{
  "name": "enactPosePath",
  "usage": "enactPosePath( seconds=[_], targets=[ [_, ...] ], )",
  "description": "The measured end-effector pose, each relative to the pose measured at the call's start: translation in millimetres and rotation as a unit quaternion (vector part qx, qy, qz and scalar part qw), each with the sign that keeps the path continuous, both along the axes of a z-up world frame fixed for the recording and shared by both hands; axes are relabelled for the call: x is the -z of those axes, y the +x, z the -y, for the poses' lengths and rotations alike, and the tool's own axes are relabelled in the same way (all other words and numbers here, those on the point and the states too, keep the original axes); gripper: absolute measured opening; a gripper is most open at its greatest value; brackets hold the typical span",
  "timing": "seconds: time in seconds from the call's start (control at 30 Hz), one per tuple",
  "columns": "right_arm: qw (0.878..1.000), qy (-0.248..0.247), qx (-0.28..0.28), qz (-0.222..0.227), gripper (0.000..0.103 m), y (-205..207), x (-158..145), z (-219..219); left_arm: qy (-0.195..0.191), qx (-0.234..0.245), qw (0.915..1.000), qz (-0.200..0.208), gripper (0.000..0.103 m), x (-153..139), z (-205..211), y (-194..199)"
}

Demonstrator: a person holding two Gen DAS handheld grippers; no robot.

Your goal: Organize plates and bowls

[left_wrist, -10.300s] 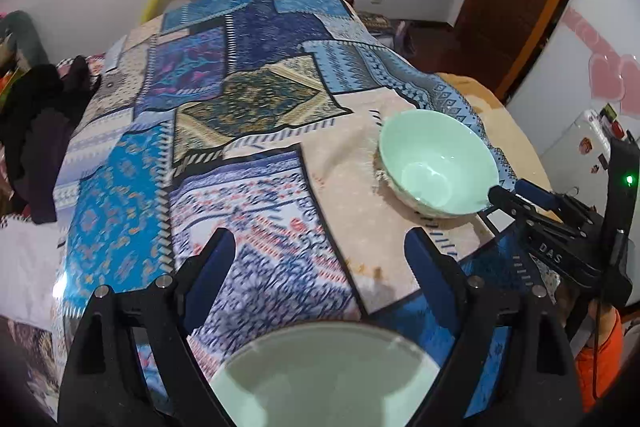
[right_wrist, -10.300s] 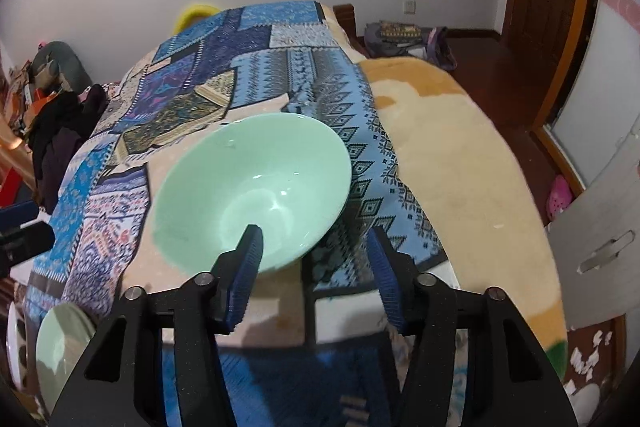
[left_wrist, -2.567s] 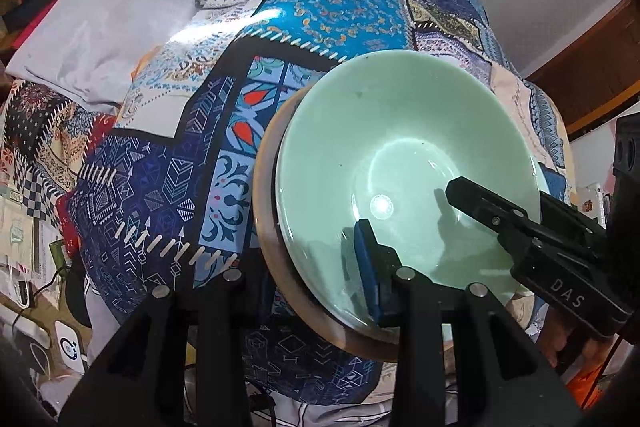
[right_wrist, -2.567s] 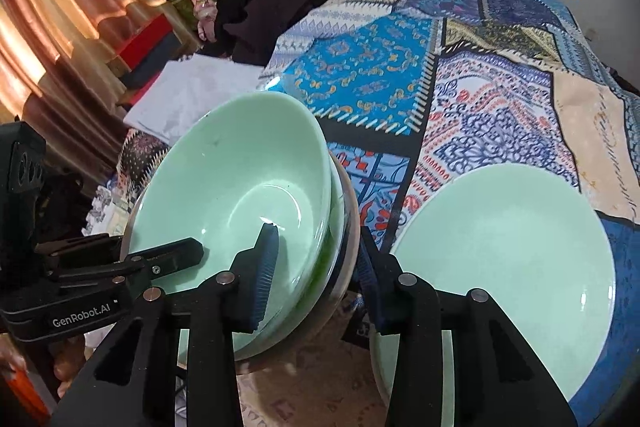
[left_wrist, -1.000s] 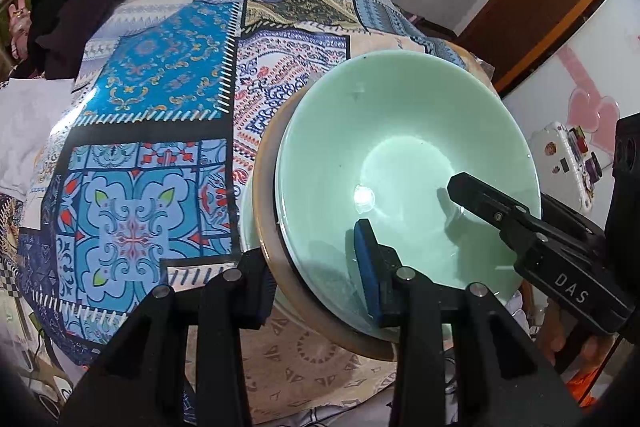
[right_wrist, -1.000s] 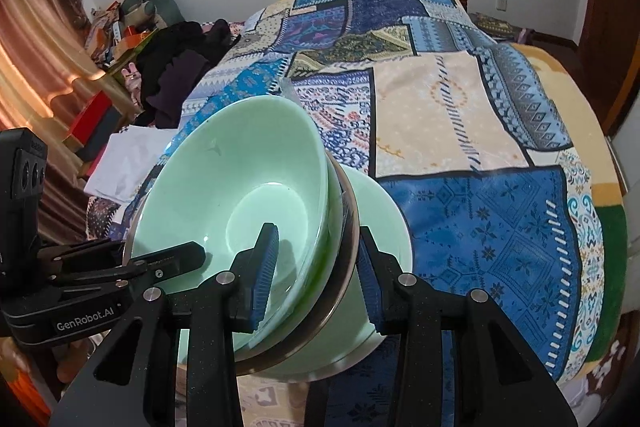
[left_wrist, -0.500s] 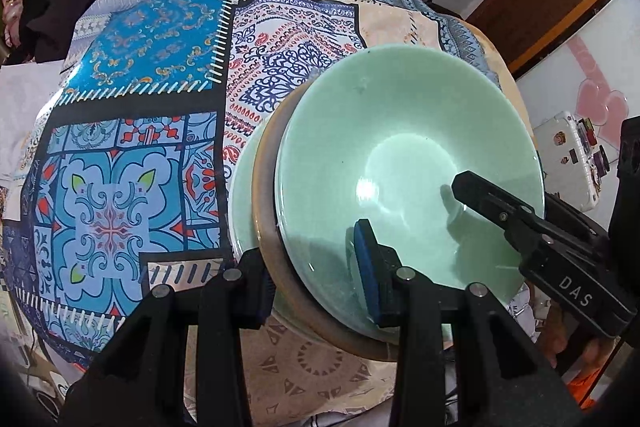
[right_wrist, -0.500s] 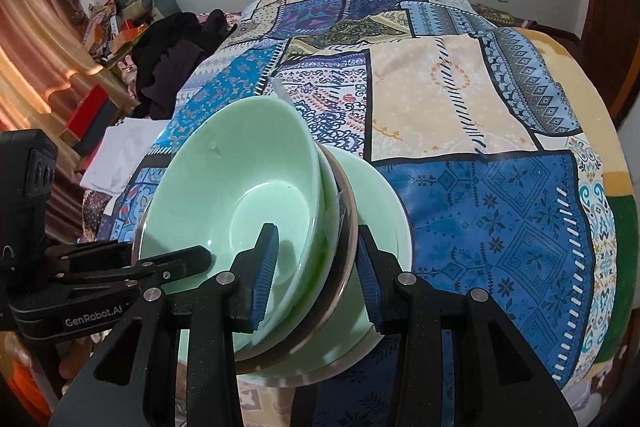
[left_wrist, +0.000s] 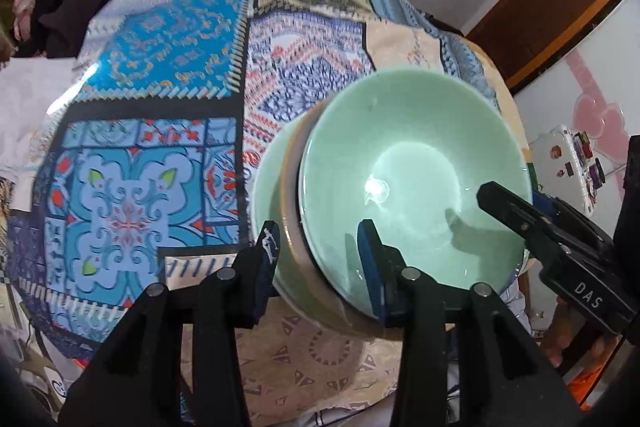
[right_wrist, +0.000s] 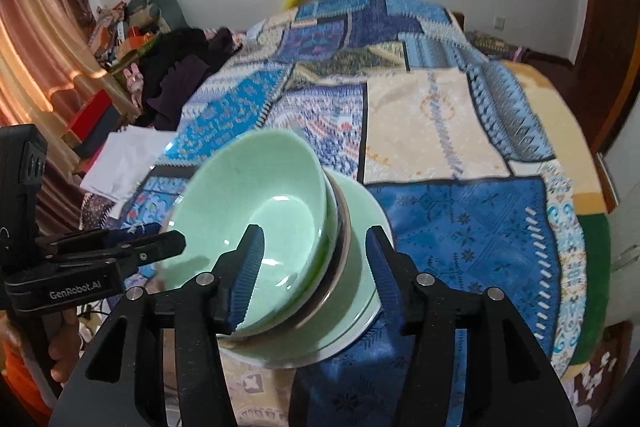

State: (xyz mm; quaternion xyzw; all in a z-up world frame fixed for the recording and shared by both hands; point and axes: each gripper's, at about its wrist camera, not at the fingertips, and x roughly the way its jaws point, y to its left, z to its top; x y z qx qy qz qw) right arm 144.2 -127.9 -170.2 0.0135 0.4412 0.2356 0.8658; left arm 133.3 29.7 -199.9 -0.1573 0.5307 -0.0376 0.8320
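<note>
A stack of nested mint-green bowls [left_wrist: 412,163] [right_wrist: 256,203], with a metal-rimmed bowl lowest, sits tilted on a mint-green plate [left_wrist: 266,187] [right_wrist: 360,211] near the table's front edge. My left gripper [left_wrist: 320,247] straddles the stack's near rim, one finger inside the top bowl and one outside. Its jaws are opening and the pads no longer press. My right gripper [right_wrist: 314,263] straddles the opposite rim. Its jaws are opening too, with a clear gap on the outer side. Each gripper shows in the other's view, the right [left_wrist: 516,203] and the left [right_wrist: 160,235].
A blue patchwork cloth [left_wrist: 160,107] covers the round table, which drops away on all sides. Dark clothes [right_wrist: 180,75] and white paper [right_wrist: 120,163] lie beyond the left edge. A wooden door [left_wrist: 552,7] stands at the right. A person's hand [right_wrist: 60,347] holds the left gripper.
The bowl stack has come down onto the green plate. Both grippers' jaws have widened around its rim, the right one more, and the bowls look farther from the left gripper.
</note>
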Motion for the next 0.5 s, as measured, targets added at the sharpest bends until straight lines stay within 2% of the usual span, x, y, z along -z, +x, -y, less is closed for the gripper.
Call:
enactPosePath(
  seconds=[0.1, 0.27, 0.33, 0.5],
  targets=[
    [0.999, 0.012, 0.000, 0.030, 0.049, -10.5, -21.3, 4.1, 0.012, 0.000, 0.9995, 0.029, 0.043, -21.4, -0.2, -11.3],
    [0.995, 0.037, -0.006, 0.093, 0.050, -34.2, -59.7, 9.0, 0.032, -0.001, 0.9938, 0.107, 0.046, -73.9, 3.8, -33.7],
    [0.991, 0.044, -0.008, 0.122, 0.053, -46.6, -76.3, 11.5, 0.036, -0.003, 0.9894, 0.140, 0.051, -95.2, 5.4, -45.8],
    [0.982, 0.063, -0.013, 0.179, 0.060, -74.2, -105.4, 18.7, 0.051, -0.005, 0.9744, 0.219, 0.056, -141.4, 12.4, -72.2]
  ],
)
